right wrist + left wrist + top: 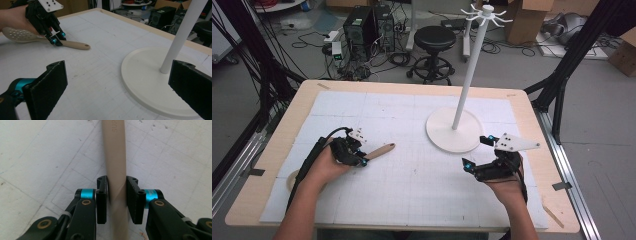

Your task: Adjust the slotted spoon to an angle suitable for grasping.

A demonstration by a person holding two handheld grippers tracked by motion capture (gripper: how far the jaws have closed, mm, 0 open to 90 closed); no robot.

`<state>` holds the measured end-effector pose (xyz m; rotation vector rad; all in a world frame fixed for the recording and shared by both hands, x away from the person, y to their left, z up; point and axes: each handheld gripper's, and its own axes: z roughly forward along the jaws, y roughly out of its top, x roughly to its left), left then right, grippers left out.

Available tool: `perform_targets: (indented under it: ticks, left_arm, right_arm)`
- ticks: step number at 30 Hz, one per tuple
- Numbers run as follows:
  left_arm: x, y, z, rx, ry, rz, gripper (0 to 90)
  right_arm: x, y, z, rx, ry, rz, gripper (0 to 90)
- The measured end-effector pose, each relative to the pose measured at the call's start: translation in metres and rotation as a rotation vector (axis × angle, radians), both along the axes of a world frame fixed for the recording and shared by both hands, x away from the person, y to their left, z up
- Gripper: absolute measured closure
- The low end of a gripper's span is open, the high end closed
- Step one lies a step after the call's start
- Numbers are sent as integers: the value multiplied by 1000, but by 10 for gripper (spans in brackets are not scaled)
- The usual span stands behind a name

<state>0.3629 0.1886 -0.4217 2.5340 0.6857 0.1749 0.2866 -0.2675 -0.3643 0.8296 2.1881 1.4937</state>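
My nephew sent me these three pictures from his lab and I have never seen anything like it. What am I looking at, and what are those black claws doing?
There is no robot here: a person holds a hand-held gripper in each hand. The high view looks down on a table covered with a white mat. The other two pictures come from small cameras riding on each gripper, looking along its two black jaws.

The left gripper is shut on the handle of a beige slotted spoon; in the left gripper view the handle runs between the closed jaws. The right gripper is open and holds nothing. In its own view its jaws stand wide apart.

Also on the table is a white stand: a round base, a tall pole, and hooks at the top.
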Motion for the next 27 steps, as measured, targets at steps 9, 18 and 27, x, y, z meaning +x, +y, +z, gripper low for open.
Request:
perform_targets:
  ticks: [9,18,27]
  left_arm:
    - [-7,-6,4,14,-35,-50,728]
    - [-18,-1,35,-90,-129,-69,729]
    - [-25,2,72,-224,-175,-108,729]
  right_arm:
    - [0,0,-1,-10,3,-3,5]
    - [1,2,-2,-13,10,-5,5]
    - [1,1,-2,-8,11,-5,5]
